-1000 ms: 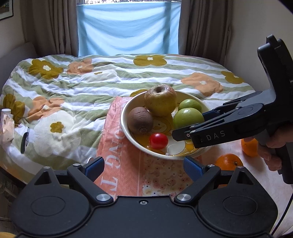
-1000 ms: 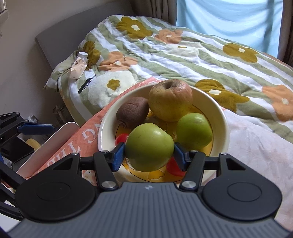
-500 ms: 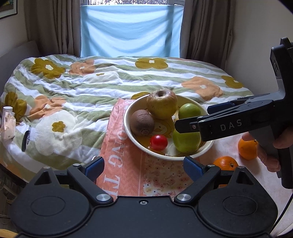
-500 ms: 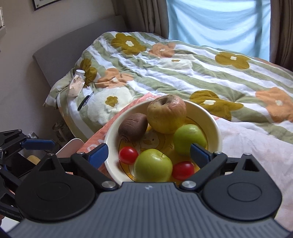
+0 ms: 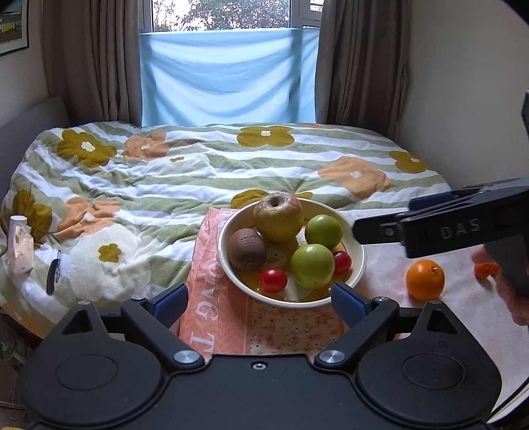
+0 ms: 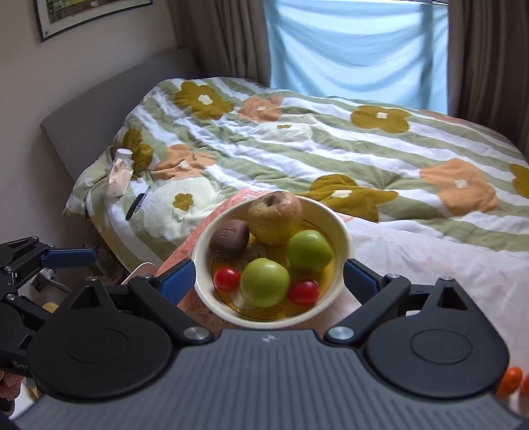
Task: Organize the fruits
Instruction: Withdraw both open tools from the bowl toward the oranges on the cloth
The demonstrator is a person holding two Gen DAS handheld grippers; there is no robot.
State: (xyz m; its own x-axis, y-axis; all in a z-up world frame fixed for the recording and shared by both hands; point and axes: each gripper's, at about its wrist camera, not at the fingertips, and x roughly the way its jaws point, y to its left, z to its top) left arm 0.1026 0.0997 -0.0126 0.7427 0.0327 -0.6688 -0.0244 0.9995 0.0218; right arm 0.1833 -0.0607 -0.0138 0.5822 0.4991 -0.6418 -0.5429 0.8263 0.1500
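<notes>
Bowl (image 5: 358, 264) sits on the orange cloth (image 5: 218, 317) at the bed's near edge. Inside: yellow apple (image 5: 278, 216) at back, kiwi (image 5: 246, 253) left, two green apples (image 6: 265, 282) (image 6: 309, 250), two cherry tomatoes (image 6: 227, 279) (image 6: 303, 292) in front. Orange (image 5: 425, 279) lies loose on the bed, right of the bowl, apart from it. Left gripper (image 5: 259, 302) jaws open, empty, near side of bowl. Right gripper (image 6: 268, 279) jaws spread wide, empty, above the bowl's near rim.

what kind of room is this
Most likely a bedroom in a home. A bed with a floral striped quilt fills most of the view, brown curtains frame a window behind it, and a framed picture hangs on the wall.
</notes>
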